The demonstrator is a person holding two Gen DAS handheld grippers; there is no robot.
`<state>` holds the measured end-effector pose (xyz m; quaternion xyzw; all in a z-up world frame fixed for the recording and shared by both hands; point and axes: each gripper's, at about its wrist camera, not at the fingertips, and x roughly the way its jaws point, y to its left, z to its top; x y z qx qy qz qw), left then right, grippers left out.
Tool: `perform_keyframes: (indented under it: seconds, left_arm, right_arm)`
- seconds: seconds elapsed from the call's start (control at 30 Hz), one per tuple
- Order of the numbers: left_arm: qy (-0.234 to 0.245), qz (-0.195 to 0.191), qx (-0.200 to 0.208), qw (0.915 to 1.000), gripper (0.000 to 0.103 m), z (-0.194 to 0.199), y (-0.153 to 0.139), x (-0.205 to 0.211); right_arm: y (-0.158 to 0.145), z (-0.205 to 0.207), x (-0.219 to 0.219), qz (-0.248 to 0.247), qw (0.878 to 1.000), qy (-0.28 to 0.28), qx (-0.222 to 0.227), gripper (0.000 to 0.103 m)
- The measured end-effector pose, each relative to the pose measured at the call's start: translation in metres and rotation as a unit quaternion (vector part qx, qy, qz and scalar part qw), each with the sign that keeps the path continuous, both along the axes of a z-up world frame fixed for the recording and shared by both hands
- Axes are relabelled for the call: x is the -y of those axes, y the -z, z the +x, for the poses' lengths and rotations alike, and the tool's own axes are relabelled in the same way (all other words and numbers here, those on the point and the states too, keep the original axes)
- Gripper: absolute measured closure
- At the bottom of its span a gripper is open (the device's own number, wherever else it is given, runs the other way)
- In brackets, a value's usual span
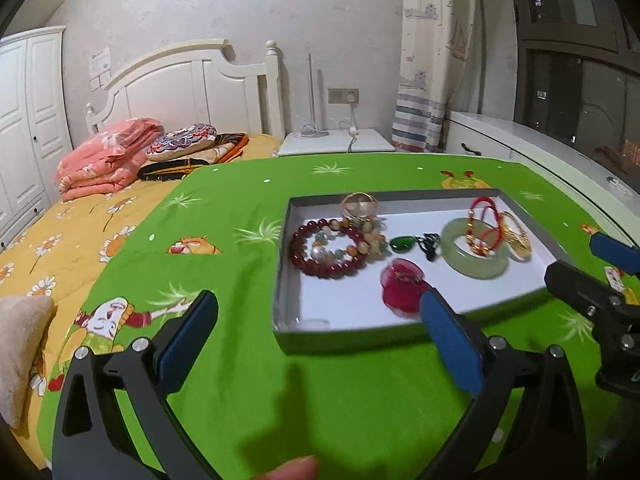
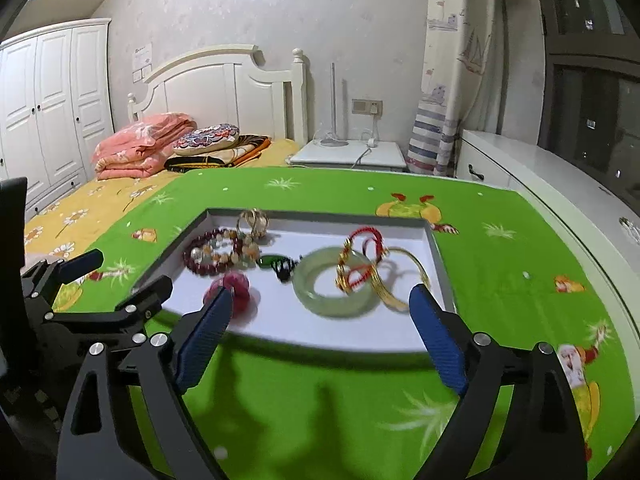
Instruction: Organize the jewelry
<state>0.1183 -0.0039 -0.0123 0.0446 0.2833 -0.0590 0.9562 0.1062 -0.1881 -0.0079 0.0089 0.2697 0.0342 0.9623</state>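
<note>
Sitting on the green cloth (image 1: pixel 240 380), grey tray (image 1: pixel 282 280) holds red bead bracelet (image 1: pixel 320 252), jade bangle (image 1: pixel 474 252), green pendant (image 1: pixel 402 244), red cord bracelet (image 2: pixel 362 256), pink piece (image 1: pixel 400 284). Left gripper (image 1: pixel 316 320) and right gripper (image 2: pixel 322 312) both spread apart, empty, near tray's front edge.

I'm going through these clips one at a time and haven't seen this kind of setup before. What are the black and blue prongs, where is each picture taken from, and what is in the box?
There is no robot. A person holds a two-finger gripper in each hand, and a fisheye camera on each looks forward along its fingers. One picture is from the left gripper, the other from the right gripper. Both are open and hold nothing.

On the green cartoon-print cloth sits a shallow grey box with a white floor. In it lie a dark red bead bracelet, a pale green bangle, a red cord with gold beads, a green pendant, a pink piece and gold-coloured pieces. A bed stands behind.
</note>
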Motion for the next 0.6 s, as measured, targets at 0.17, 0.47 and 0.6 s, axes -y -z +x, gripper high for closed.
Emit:
perform_keyframes:
  seconds: [0.17, 0.47, 0.6]
  left_arm:
    - [0.011, -0.008, -0.002, 0.9999, 0.005, -0.018, -0.001, 0.003]
    - [-0.004, -0.015, -0.018, 0.9997, 0.005, -0.032, 0.012, -0.003]
    - [-0.007, -0.01, -0.016, 0.9998, 0.005, -0.038, 0.013, -0.003]
  right_arm:
    - [0.008, -0.015, 0.011, 0.002, 1.0, 0.015, -0.006, 0.019]
    - [0.019, -0.038, 0.017, -0.009, 1.0, 0.027, -0.008, 0.019]
    - [0.021, -0.043, 0.013, -0.017, 0.999, 0.028, -0.004, 0.019]
